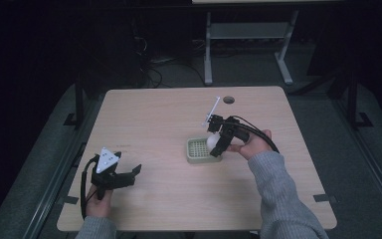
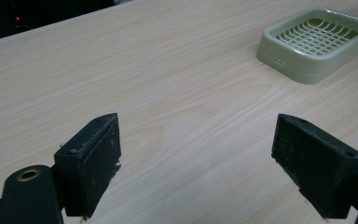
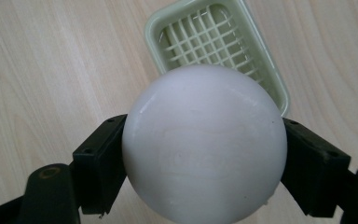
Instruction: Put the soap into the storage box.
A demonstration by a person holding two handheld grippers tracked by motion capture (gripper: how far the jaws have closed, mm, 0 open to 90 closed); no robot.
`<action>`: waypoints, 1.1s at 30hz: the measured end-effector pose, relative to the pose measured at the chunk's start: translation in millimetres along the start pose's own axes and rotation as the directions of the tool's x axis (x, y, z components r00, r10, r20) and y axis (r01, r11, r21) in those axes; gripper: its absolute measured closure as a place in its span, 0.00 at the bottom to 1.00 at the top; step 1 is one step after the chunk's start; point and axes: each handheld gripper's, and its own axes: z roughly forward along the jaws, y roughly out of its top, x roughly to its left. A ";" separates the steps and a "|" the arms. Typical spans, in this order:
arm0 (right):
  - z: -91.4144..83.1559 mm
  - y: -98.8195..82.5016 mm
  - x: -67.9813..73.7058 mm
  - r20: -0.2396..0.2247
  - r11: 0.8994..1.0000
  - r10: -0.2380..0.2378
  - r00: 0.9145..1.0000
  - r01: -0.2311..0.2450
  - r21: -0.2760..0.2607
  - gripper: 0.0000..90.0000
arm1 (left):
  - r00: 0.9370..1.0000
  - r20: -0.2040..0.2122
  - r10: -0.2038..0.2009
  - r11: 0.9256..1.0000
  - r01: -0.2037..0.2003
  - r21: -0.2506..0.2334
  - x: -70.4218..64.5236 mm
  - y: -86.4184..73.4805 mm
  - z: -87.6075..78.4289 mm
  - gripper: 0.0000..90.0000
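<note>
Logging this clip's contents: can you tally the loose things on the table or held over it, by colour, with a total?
White: 1, the ball clamped in the right claw, held over the dish.
Pale green: 1, the slotted soap dish on the table.
Total: 2.
The left claw is open and holds nothing.

ball (image 3: 204, 142): smooth, matt white; tray (image 3: 259, 70): glossy plastic; table (image 2: 168, 93): wood-grain
</note>
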 end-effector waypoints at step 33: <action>29.6 29.4 -13.1 -0.015 0.999 -0.015 1.000 0.015 0.036 0.25 | 1.000 0.000 0.003 1.000 -0.003 -0.001 1.6 0.1 -0.9 0.17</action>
